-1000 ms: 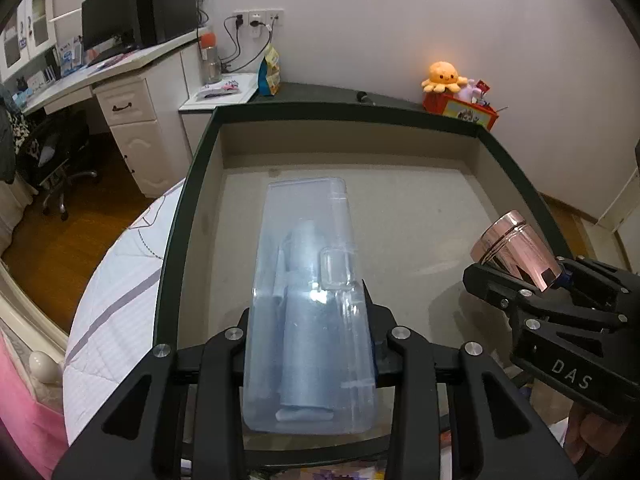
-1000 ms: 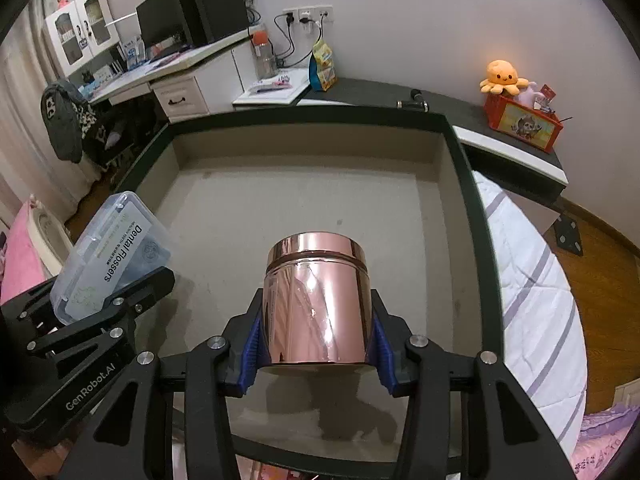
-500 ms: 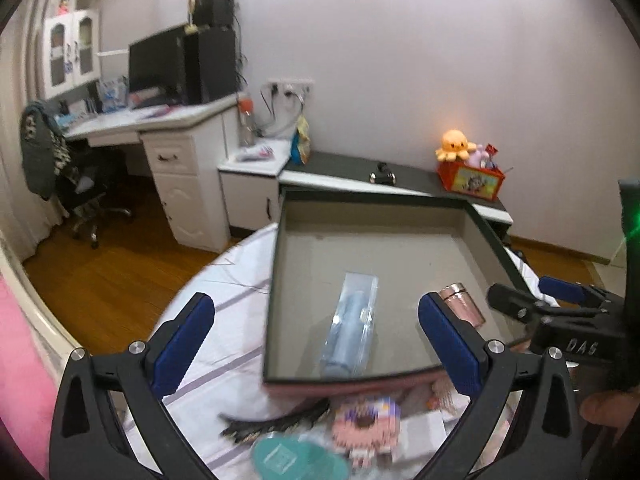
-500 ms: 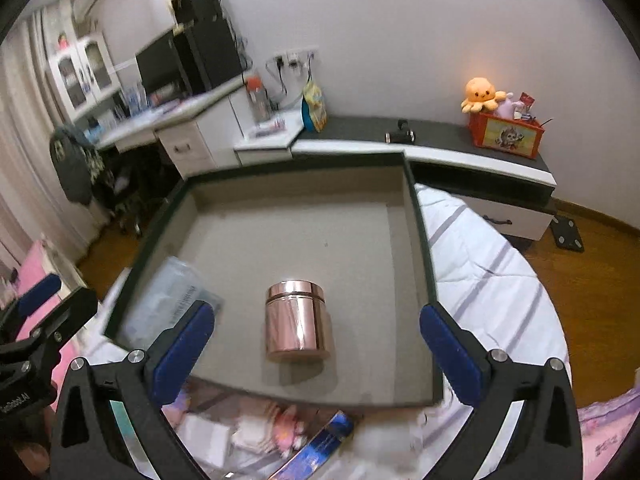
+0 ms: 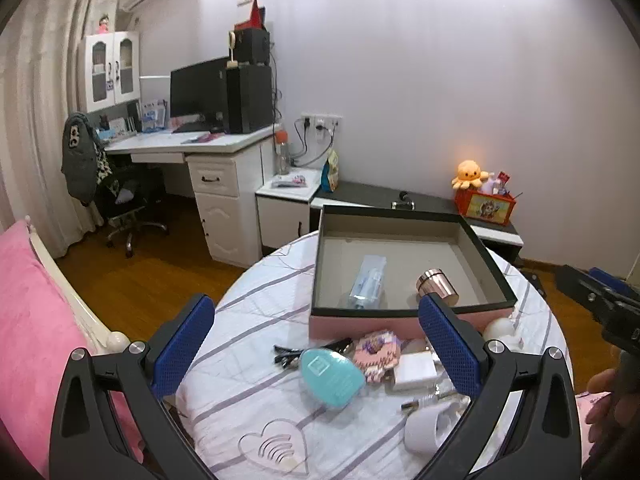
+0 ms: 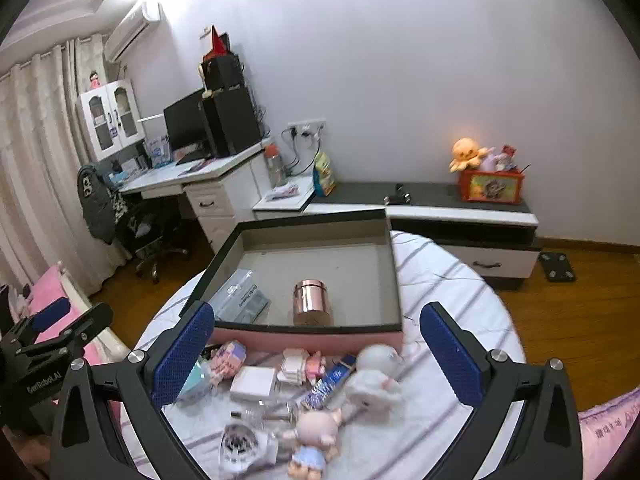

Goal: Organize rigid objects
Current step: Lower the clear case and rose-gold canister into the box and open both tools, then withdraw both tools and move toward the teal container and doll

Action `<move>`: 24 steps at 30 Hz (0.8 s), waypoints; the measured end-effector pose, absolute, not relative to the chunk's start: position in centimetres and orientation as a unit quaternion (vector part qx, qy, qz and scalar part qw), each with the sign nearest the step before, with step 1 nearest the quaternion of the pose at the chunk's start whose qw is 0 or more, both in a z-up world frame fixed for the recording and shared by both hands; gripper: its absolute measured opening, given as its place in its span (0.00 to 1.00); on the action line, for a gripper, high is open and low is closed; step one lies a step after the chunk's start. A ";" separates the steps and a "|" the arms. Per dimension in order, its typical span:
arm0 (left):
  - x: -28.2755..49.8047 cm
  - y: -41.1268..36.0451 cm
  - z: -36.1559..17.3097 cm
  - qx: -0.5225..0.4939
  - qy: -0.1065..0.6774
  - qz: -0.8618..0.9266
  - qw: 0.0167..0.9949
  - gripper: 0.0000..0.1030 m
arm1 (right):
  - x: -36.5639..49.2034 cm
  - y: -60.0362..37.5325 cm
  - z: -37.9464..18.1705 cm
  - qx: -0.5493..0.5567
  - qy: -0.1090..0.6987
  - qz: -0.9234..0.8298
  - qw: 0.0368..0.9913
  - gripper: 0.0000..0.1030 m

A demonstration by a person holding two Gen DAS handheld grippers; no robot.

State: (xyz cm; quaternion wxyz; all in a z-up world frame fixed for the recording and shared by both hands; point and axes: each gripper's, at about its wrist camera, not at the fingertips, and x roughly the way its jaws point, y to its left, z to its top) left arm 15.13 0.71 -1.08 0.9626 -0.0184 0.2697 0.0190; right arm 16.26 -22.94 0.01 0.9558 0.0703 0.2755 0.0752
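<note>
A pink box with a dark rim [image 5: 404, 312] [image 6: 308, 328] sits on a round striped table. Inside lie a clear plastic flosser case [image 5: 368, 280] [image 6: 242, 298] and an upright rose-gold tin [image 5: 436, 286] [image 6: 310, 300]. My left gripper [image 5: 316, 344] is open and empty, held well back above the table's near side. My right gripper [image 6: 316, 350] is open and empty, also back from the box. Loose items lie in front of the box: a teal case [image 5: 332, 374], a white block [image 5: 414, 370] [image 6: 254, 382], a white figurine [image 6: 374, 376], a pig doll [image 6: 314, 438].
A bed with a pink pillow [image 5: 28, 340] lies at the left. A white desk [image 5: 200, 152] with monitor and chair stands behind. A low dark cabinet [image 6: 440, 204] carries a red box with an orange plush [image 6: 468, 152]. The other gripper shows at each view's edge [image 5: 600, 300] [image 6: 48, 344].
Both grippers let go of the flosser case and the tin inside the box, opened wide, and pulled back and up, away from the box.
</note>
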 end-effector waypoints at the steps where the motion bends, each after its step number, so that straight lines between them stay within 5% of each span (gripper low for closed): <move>1: 14.4 1.0 -1.0 -0.018 0.264 0.016 0.964 1.00 | 15.4 -22.9 0.2 0.068 0.270 0.068 0.958 1.00; 24: 6.6 3.6 -2.2 -0.036 0.225 -0.043 0.973 1.00 | 5.4 -19.1 0.1 0.037 0.237 -0.023 0.971 1.00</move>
